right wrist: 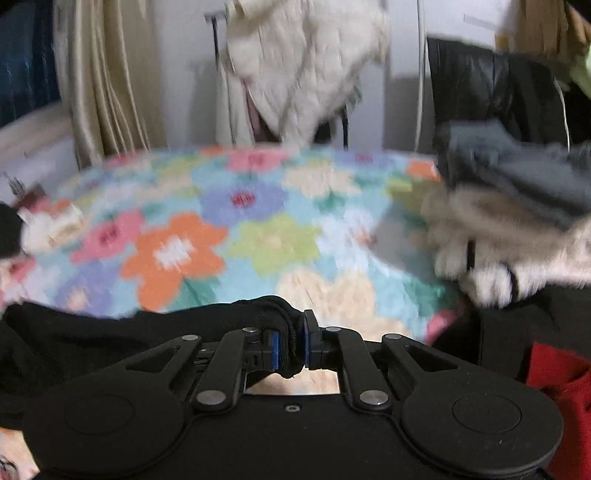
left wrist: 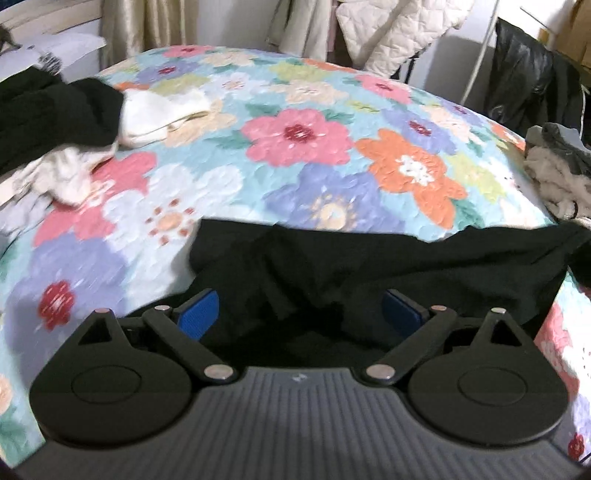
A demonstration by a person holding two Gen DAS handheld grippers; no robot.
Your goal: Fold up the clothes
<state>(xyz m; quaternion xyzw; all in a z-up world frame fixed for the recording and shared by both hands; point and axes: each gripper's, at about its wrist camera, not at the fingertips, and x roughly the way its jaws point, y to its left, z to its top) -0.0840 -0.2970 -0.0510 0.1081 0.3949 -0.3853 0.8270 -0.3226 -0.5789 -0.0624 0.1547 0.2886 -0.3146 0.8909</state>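
The black garment on the floral quilt looks soft and limp; the right gripper pinches its corded hem, while the left gripper, spread wide, should take the edge opposite.

The black garment is matt cloth, soft and light-absorbing, with a stitched, slightly rolled hem where it is pinched in the right wrist view. The floral quilt is puckered, stitched cotton-like fabric — a dimpled, low-sheen surface. The left gripper is matt black plastic with ribbed grey housing, shiny metal pivot pins and blue, finely textured rubbery pads. The right gripper looks the same — matt black plastic, bright metal rivets. The curtain has a satin gloss. A white quilted jacket looks padded; the black coat is shiny.
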